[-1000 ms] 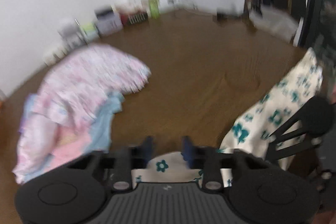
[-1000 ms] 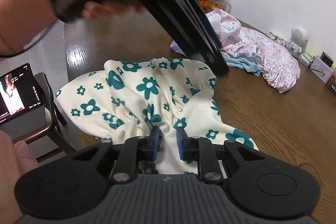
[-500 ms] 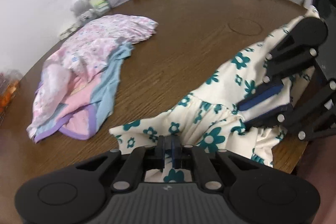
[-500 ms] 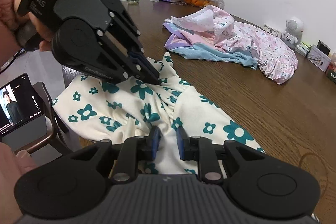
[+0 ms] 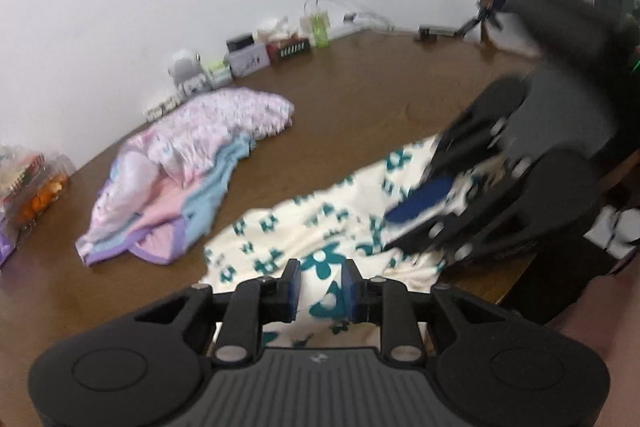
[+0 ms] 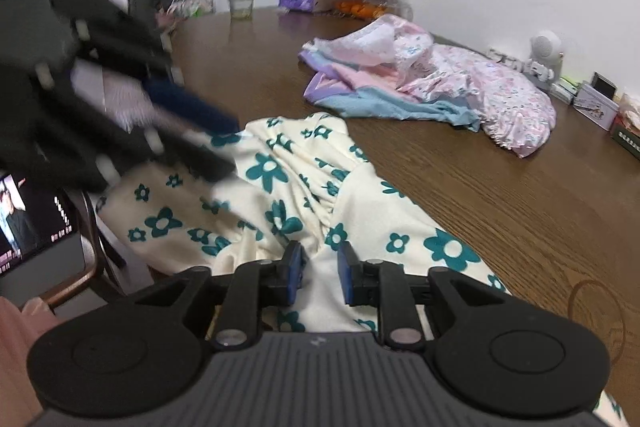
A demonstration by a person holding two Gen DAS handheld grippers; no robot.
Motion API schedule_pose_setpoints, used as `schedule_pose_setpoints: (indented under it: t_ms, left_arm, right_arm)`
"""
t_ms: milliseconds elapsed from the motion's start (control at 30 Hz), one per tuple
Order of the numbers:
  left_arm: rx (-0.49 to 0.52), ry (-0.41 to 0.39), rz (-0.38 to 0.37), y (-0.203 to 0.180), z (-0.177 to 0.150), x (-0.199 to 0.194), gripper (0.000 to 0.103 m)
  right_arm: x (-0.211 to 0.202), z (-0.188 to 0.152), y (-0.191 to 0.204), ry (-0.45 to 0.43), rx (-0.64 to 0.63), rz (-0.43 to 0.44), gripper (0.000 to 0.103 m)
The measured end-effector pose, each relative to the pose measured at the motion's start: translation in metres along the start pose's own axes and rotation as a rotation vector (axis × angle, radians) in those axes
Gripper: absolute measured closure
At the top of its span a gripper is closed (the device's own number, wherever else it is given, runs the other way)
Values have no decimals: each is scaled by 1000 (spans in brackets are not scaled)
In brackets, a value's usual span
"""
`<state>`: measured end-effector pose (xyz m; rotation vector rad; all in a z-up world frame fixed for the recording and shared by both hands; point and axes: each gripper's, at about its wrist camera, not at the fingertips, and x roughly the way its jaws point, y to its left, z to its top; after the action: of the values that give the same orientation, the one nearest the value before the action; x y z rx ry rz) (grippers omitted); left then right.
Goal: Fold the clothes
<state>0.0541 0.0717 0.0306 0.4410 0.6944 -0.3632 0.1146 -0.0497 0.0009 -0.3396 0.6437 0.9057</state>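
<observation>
A cream garment with teal flowers (image 5: 320, 227) lies crumpled on the near edge of the brown wooden table (image 5: 360, 115); it also shows in the right wrist view (image 6: 280, 195). My left gripper (image 5: 319, 285) is open just above the cloth, its jaws apart and holding nothing. My right gripper (image 6: 319, 273) is open over the cloth too, with white fabric between its parted jaws. Each gripper appears blurred in the other's view: the right one (image 5: 424, 201), the left one (image 6: 192, 107).
A pile of pink, purple and blue clothes (image 5: 188, 167) lies further back on the table, also in the right wrist view (image 6: 420, 83). Small boxes and a toy robot (image 5: 188, 73) line the wall. A glass (image 6: 241, 1), flowers and snack bags stand far left. A chair and a phone screen (image 6: 28, 223) are beside the table.
Both grippers have opened and let go of the flowered garment, which now lies on the table. The left gripper has pulled back and up; both are blurred by motion.
</observation>
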Motion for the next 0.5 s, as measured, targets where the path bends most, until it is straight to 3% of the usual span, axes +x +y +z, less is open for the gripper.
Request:
schedule_pose_setpoints:
  t_ms: [100,233,367,500]
  left_arm:
    - [-21,29,-13,0,-5,12,82]
    - [-48,27,-19,8,-4,3,81]
    - [-63,-67,28,13,15,-22,74]
    - [-25,-174,3,-3,47,-28,74]
  right_arm:
    - [-39,-10,-18,-103,81,-21,63]
    - [-98,-42,-58,-163,216,-214,61]
    - [-135,-82,-94,-148,330,-428,60]
    - [-156,-123,-121,-117,393,-610,60]
